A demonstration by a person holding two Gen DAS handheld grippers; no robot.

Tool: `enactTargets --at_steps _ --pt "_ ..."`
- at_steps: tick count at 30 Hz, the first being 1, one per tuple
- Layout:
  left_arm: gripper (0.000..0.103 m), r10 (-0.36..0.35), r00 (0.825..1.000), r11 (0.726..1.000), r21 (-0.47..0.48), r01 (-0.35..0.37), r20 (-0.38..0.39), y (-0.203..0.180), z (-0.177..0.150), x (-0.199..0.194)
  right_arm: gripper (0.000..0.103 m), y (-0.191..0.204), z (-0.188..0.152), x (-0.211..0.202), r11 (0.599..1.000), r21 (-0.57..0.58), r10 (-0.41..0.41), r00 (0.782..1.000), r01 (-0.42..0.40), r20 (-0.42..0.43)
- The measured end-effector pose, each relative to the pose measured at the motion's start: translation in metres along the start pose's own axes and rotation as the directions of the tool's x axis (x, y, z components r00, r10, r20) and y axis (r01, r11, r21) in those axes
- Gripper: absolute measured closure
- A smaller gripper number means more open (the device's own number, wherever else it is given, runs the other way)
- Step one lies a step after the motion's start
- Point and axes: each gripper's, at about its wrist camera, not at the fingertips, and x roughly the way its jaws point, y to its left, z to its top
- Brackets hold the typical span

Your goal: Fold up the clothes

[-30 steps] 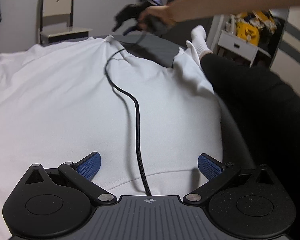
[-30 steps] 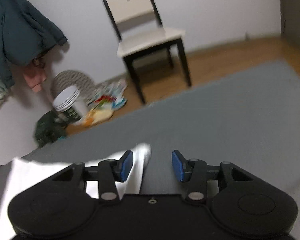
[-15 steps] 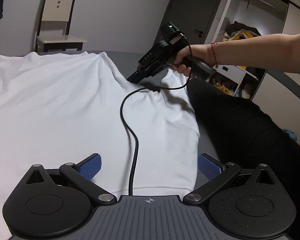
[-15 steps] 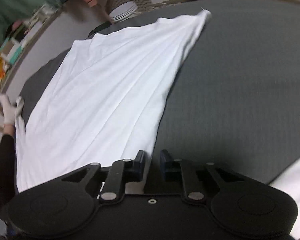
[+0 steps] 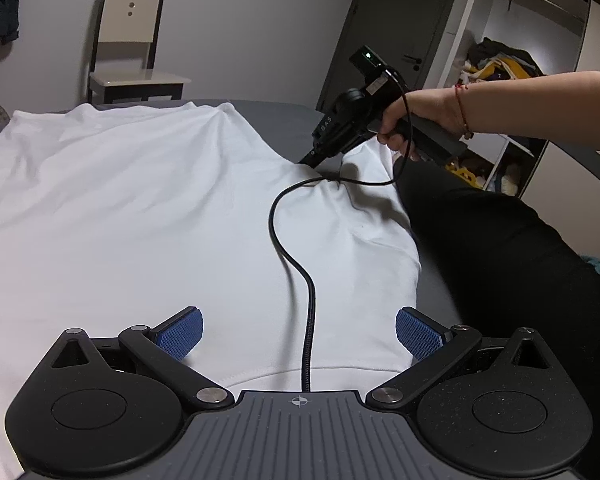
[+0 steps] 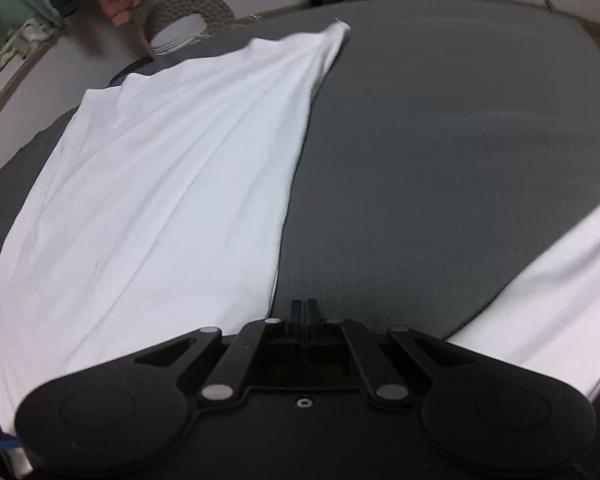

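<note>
My left gripper hovers wide open over the white T-shirt, spread flat across the grey bed. My right gripper is closed; whether it pinches fabric, I cannot tell.

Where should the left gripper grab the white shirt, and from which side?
Take the shirt at its near hem, probably left of the black cable that lies across it. Come in low from the near side: that edge lies flat, just ahead of the open left gripper.
</note>
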Motion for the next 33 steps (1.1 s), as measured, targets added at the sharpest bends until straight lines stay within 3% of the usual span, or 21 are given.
enactTargets --at_steps 2,4,5,7,9,13,16,18,20,23,27,28,31,33 --pt "0.000 0.008 1.000 1.000 -0.008 -0.008 -0.006 0.001 0.000 0.001 0.096 0.014 0.011 -0.012 0.998 -0.046 -0.036 0.996 0.040 0.085" --pt "0.000 0.017 1.000 1.000 -0.020 -0.018 -0.013 0.002 -0.001 0.004 0.069 0.047 0.027 -0.017 0.982 -0.171 -0.048 0.984 0.078 0.170" --pt "0.000 0.022 1.000 0.999 -0.026 -0.023 -0.016 0.003 -0.001 0.005 0.066 0.066 0.036 -0.014 0.971 -0.227 -0.034 0.980 0.078 0.195" --pt "0.000 0.034 0.999 0.999 -0.034 -0.035 -0.015 0.005 -0.001 0.006 0.065 0.109 0.056 -0.003 0.943 -0.326 0.008 0.974 0.069 0.228" --pt "0.000 0.045 0.999 0.998 -0.045 -0.045 -0.011 0.008 0.000 0.006 0.065 0.159 0.081 0.020 0.926 -0.376 0.086 0.969 0.008 0.232" --pt "0.000 0.060 0.998 0.995 -0.074 -0.061 -0.012 0.014 0.000 0.004 0.065 0.251 0.130 0.081 0.926 -0.326 0.256 0.952 -0.192 0.165" --pt "0.000 0.064 0.998 0.994 -0.093 -0.065 -0.013 0.018 0.001 0.003 0.065 0.319 0.165 0.126 0.933 -0.280 0.270 0.953 -0.225 0.134" --pt "0.000 0.062 0.998 0.992 -0.113 -0.062 -0.005 0.021 0.004 0.000 0.065 0.360 0.179 0.149 0.939 -0.303 0.215 0.965 -0.161 0.153" --pt "0.000 0.059 0.998 0.989 -0.134 -0.057 0.009 0.024 0.005 -0.005 0.065 0.392 0.189 0.170 0.941 -0.336 0.107 0.980 -0.046 0.165" --pt "0.000 0.069 0.997 0.985 -0.160 -0.064 0.029 0.029 0.007 -0.014 0.067 0.418 0.200 0.202 0.936 -0.336 -0.061 0.987 0.108 0.147" --pt "0.000 0.087 0.995 0.976 -0.203 -0.076 0.047 0.038 0.008 -0.022 0.083 0.427 0.202 0.224 0.927 -0.309 -0.169 0.972 0.213 0.165" --pt "0.000 0.087 0.995 0.974 -0.215 -0.074 0.053 0.040 0.008 -0.025 0.099 0.426 0.203 0.224 0.930 -0.296 -0.170 0.970 0.217 0.177" --pt "0.000 0.092 0.993 0.969 -0.234 -0.073 0.070 0.043 0.008 -0.032 0.099 0.419 0.205 0.222 0.964 -0.211 -0.119 0.973 0.161 0.199" --pt "0.000 0.098 0.992 0.968 -0.238 -0.077 0.077 0.045 0.008 -0.034 0.099 0.417 0.208 0.219 0.982 -0.179 -0.023 0.976 0.062 0.215"
